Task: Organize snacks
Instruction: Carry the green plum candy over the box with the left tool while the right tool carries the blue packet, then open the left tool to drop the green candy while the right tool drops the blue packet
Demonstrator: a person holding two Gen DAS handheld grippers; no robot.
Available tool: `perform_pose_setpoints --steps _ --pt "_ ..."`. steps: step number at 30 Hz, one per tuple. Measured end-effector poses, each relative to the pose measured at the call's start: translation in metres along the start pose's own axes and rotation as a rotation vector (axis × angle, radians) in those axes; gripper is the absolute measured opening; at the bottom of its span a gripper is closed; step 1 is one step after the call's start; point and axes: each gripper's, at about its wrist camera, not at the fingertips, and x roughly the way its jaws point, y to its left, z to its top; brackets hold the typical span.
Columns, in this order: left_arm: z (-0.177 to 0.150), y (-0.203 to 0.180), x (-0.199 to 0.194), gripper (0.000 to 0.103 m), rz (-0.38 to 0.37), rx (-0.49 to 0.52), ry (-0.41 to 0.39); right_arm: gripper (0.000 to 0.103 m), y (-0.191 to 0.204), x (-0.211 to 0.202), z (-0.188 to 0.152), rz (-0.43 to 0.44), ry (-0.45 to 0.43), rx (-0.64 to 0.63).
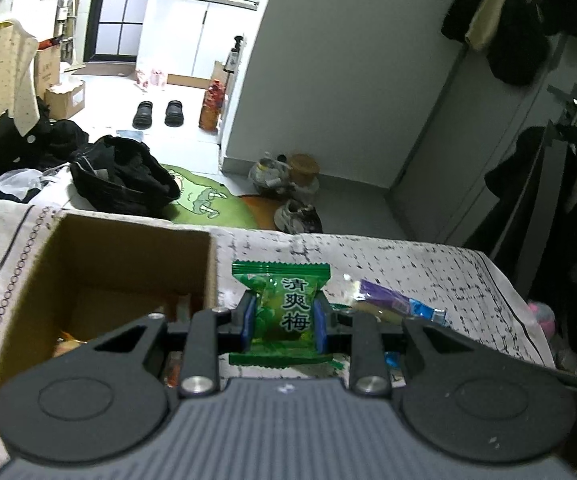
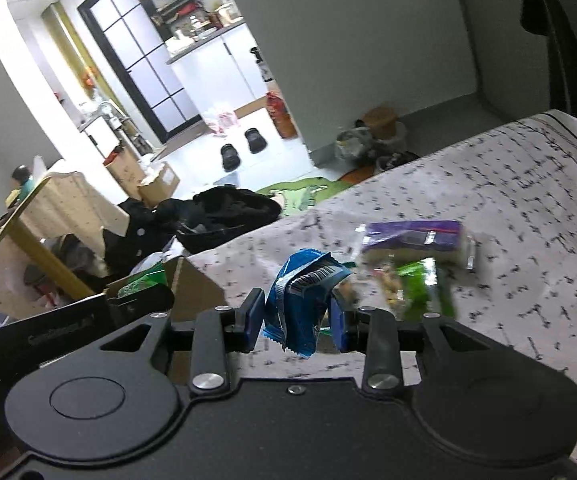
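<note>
My left gripper (image 1: pixel 283 322) is shut on a green plum-candy packet (image 1: pixel 282 312), held above the patterned tablecloth (image 1: pixel 428 272). Just left of it stands an open cardboard box (image 1: pixel 100 276) with a few snacks showing at its bottom. A purple snack pack (image 1: pixel 384 294) and a blue wrapper (image 1: pixel 428 312) lie on the cloth to the right. In the right wrist view my right gripper (image 2: pixel 298 316) is shut on a crumpled blue snack packet (image 2: pixel 302 300), lifted off the cloth. Beyond it lie a purple pack (image 2: pixel 412 238) and a green packet (image 2: pixel 420 288), both blurred. The cardboard box (image 2: pixel 192 292) is to the left.
The table's far edge (image 1: pixel 328 236) drops to a floor with a green mat (image 1: pixel 204 200), a black bag (image 1: pixel 124 176) and shoes. A door with hanging dark coats (image 1: pixel 528 20) stands at the right. Cluttered furniture (image 2: pixel 48 216) lies left of the box.
</note>
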Motion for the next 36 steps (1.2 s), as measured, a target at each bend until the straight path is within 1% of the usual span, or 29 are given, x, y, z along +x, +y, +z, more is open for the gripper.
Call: perform_pose_setpoints --steps 10,25,31,36 --pt "0.011 0.033 -0.017 0.028 0.032 -0.033 -0.045 0.034 0.033 0.006 -0.001 0.055 -0.006 -0.033" --pt "0.023 0.09 -0.025 0.028 0.114 -0.084 -0.062 0.034 0.08 0.023 -0.008 0.117 0.015 -0.075" --pt "0.023 0.108 -0.016 0.028 0.135 -0.095 -0.043 0.034 0.095 0.035 -0.01 0.127 0.035 -0.094" --pt "0.022 0.122 0.001 0.028 0.162 -0.115 -0.016 0.034 0.107 0.044 -0.013 0.133 0.05 -0.115"
